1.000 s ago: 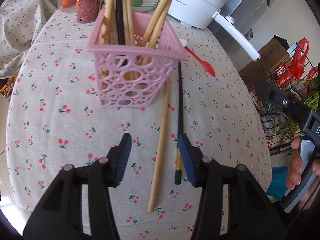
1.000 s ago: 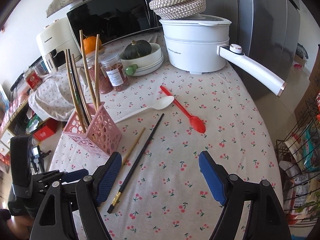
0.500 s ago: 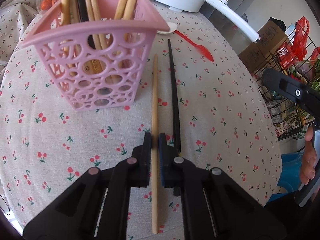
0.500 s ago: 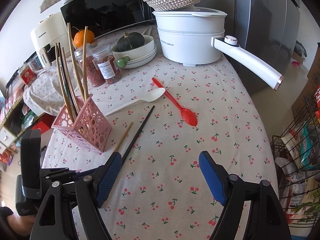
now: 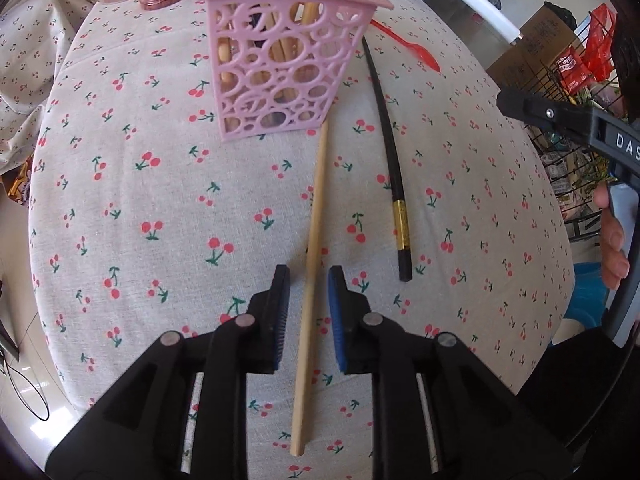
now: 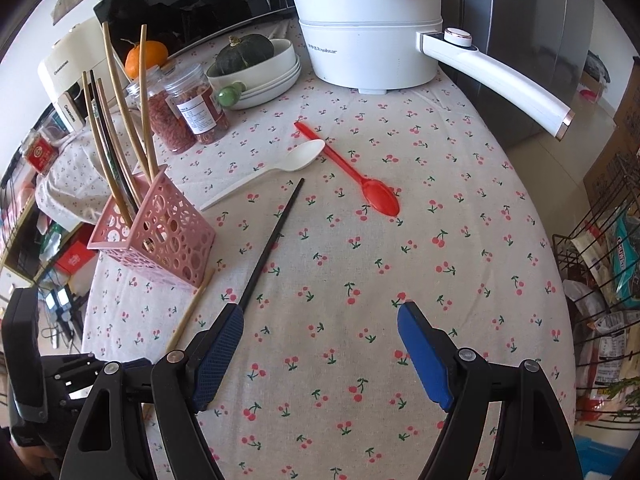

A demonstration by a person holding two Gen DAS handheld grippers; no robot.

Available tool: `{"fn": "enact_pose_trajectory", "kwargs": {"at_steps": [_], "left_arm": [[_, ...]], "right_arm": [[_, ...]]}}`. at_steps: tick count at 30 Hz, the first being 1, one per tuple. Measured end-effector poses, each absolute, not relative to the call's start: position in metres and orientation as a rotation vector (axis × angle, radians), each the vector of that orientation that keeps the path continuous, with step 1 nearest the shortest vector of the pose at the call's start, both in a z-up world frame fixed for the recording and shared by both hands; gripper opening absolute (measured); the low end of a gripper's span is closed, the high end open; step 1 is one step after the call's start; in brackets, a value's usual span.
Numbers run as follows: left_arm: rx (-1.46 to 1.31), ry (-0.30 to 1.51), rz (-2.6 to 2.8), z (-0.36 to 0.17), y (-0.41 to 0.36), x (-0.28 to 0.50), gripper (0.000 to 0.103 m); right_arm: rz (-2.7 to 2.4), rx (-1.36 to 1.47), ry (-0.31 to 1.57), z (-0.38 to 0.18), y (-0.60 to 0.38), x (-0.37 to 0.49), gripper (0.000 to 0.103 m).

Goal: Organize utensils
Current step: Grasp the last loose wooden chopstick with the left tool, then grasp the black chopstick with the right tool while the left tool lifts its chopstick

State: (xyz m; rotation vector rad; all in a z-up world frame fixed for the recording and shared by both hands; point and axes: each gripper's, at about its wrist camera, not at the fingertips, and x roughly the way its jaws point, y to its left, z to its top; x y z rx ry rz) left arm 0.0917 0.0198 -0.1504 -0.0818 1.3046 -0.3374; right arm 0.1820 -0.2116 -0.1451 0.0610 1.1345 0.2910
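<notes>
The left tongs (image 5: 309, 280) point down at the surface (image 5: 160, 184), which wears a cloth with little red cherries on it. Their jaws are opening, and a long wooden chopstick (image 5: 314, 236) lies flat between them, but the blue pads (image 5: 335, 300) do not press on it. The far end of that chopstick runs up beside the bottom of the pink basket (image 5: 280, 68). The basket stands upright and has more chopsticks standing in it. A black chopstick (image 5: 390, 152) with a gold band lies flat just to the right of the wooden one, apart from it. The right tongs (image 6: 320, 320) hang over a bare part of the cloth with their jaws wide apart and nothing between them. Past them lie a red spoon (image 6: 352, 172) and a white spoon (image 6: 280, 166), and the white spoon's bowl sits on the red spoon's handle. Farther back stand a big white pot (image 6: 368, 44), two jars (image 6: 188, 112) of red stuff, and a white bowl (image 6: 280, 68) with a dark green squash in it.
</notes>
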Motion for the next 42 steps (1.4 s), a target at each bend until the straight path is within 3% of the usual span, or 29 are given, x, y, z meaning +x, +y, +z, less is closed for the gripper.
{"fn": "enact_pose_trajectory", "kwargs": {"at_steps": [6, 9, 22, 28, 32, 35, 36, 42], "left_arm": [[-0.025, 1.327, -0.303, -0.152, -0.002, 0.107, 0.02], [0.036, 1.337, -0.283, -0.153, -0.007, 0.109, 0.008], [0.026, 1.264, -0.379, -0.12, 0.015, 0.061, 0.008], [-0.028, 1.227, -0.375, -0.105, 0.045, 0.039, 0.008], [-0.055, 1.217, -0.356, -0.102, 0.059, 0.033, 0.008], [-0.078, 1.207, -0.338, -0.101, 0.063, 0.036, 0.008], [-0.087, 1.203, -0.328, -0.1, 0.066, 0.036, 0.008], [-0.15, 1.157, -0.257, -0.096, 0.072, 0.047, 0.008]], "right_arm": [[0.272, 0.078, 1.188, -0.155, -0.213, 0.185, 0.081], [0.264, 0.081, 1.206, -0.16, -0.212, 0.188, 0.081], [0.282, 0.095, 1.292, -0.187, -0.166, 0.215, 0.079], [0.265, 0.073, 1.305, -0.201, -0.144, 0.232, 0.059], [0.239, 0.008, 1.291, -0.207, -0.132, 0.239, 0.051], [0.205, -0.118, 1.273, -0.208, -0.12, 0.238, 0.032], [0.224, -0.142, 1.272, -0.208, -0.116, 0.237, 0.015], [0.265, -0.141, 1.288, -0.207, -0.119, 0.228, 0.006]]}}
